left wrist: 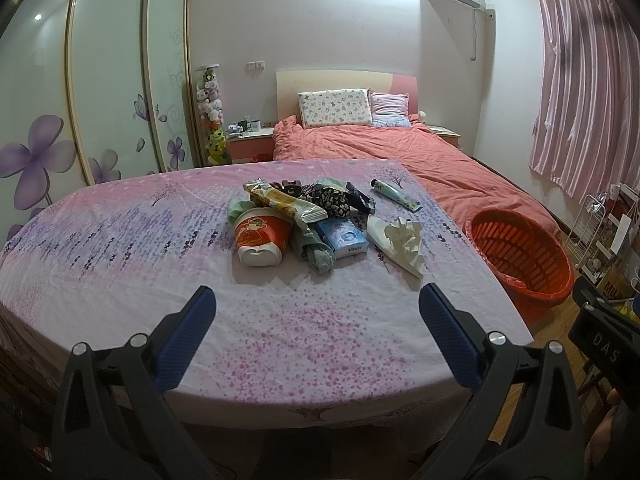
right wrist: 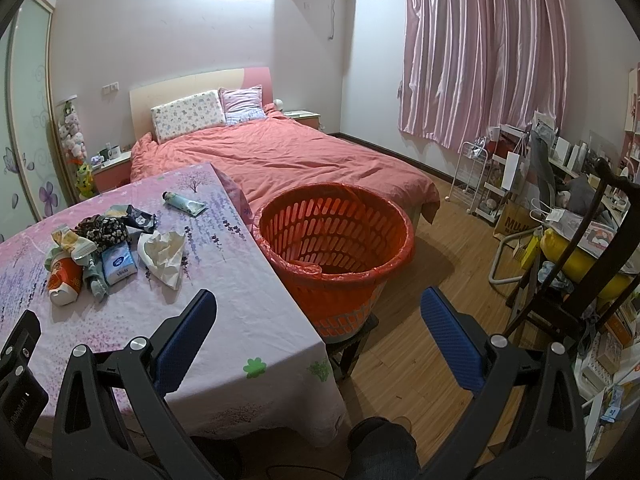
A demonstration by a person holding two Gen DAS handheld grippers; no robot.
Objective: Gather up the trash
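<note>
A heap of trash lies mid-table on the pink flowered cloth (left wrist: 120, 248): a red and white wipes pack (left wrist: 262, 240), a yellow snack wrapper (left wrist: 280, 200), a blue tissue pack (left wrist: 344, 238), crumpled white paper (left wrist: 402, 242), dark patterned cloth (left wrist: 332, 200) and a green tube (left wrist: 396, 194). My left gripper (left wrist: 316, 312) is open above the table's near part, short of the heap. My right gripper (right wrist: 320, 312) is open, hanging over the table's right edge in front of the orange basket (right wrist: 336, 240). The heap sits to its left, with the crumpled paper (right wrist: 164, 256) nearest.
The orange basket (left wrist: 520, 256) stands on a low stool at the table's right side. Behind lies a bed with a coral duvet (right wrist: 288, 160). A chair (right wrist: 568, 276), a wire rack (right wrist: 488, 184) and clutter fill the right. Bare wooden floor (right wrist: 432, 320) lies between.
</note>
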